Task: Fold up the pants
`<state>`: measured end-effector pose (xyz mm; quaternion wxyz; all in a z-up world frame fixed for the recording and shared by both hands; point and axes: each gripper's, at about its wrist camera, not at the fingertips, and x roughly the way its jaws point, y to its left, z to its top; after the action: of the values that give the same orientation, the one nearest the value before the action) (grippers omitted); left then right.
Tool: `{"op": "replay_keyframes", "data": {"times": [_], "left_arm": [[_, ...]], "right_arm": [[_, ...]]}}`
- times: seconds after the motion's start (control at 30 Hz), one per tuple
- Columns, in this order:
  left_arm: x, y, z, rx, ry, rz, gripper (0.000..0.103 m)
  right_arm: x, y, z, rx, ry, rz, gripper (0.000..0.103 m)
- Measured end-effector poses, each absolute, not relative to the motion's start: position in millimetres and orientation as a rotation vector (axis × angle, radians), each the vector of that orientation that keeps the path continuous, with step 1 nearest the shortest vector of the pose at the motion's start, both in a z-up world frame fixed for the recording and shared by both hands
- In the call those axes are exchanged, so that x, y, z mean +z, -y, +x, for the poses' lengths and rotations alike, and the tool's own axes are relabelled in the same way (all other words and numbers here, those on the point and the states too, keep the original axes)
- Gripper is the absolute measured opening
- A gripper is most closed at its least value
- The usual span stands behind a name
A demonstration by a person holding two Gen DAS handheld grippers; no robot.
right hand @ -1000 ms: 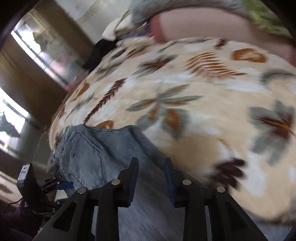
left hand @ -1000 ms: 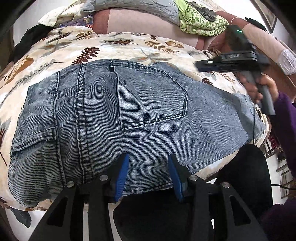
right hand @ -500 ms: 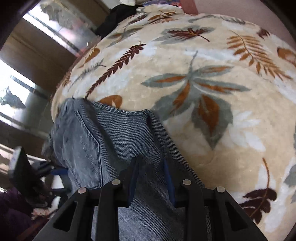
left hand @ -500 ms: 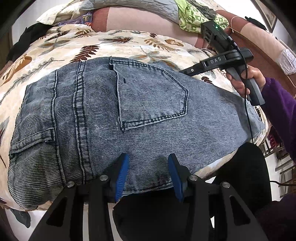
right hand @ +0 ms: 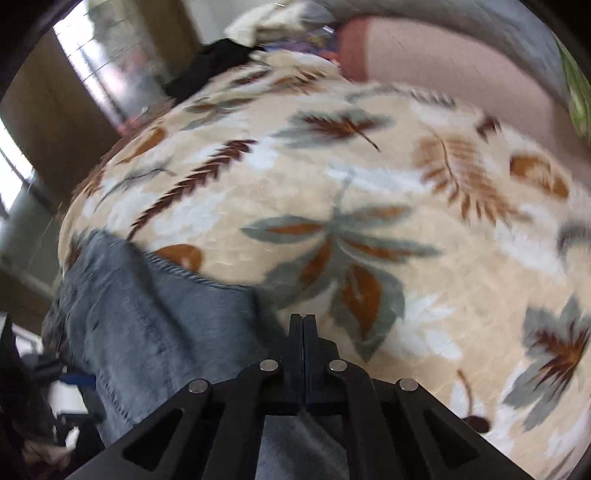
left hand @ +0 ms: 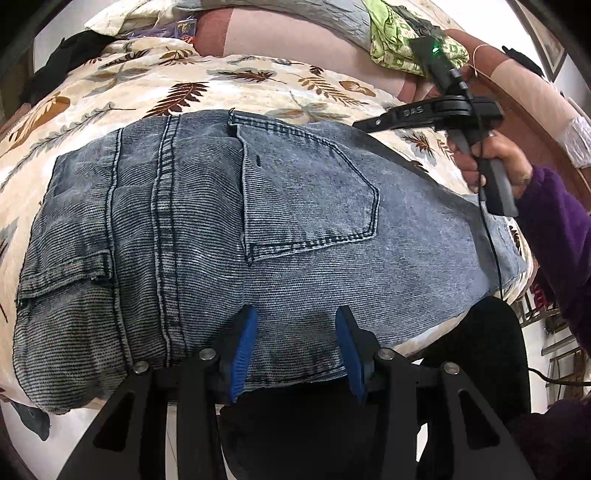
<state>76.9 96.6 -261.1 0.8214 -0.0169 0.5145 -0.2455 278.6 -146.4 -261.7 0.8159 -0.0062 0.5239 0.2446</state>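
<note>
A home bedroom: leaf-print blanket over a bed, heaped bedding behind.

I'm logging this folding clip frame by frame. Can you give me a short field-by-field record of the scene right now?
garment: blue jeans, lying flat, back pocket facing up
surface: leaf-print blanket
left gripper: open, blue pads over the jeans' near edge
right gripper: fingers shut at the jeans' far edge; cloth between them not clearly visible
right hand: holding the right gripper's handle
background: green cloth behind the blanket
</note>
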Motion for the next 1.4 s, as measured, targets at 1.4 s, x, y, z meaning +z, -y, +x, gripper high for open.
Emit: {"op": "replay_keyframes", "data": {"times": [1.4], "left_arm": [[-195.7,-70.5,66.0,-0.286,-0.957,-0.01,0.076]], "right_arm": [[-245.7,307.1,59.0,0.087,-1.064,0.256,0.002]]}}
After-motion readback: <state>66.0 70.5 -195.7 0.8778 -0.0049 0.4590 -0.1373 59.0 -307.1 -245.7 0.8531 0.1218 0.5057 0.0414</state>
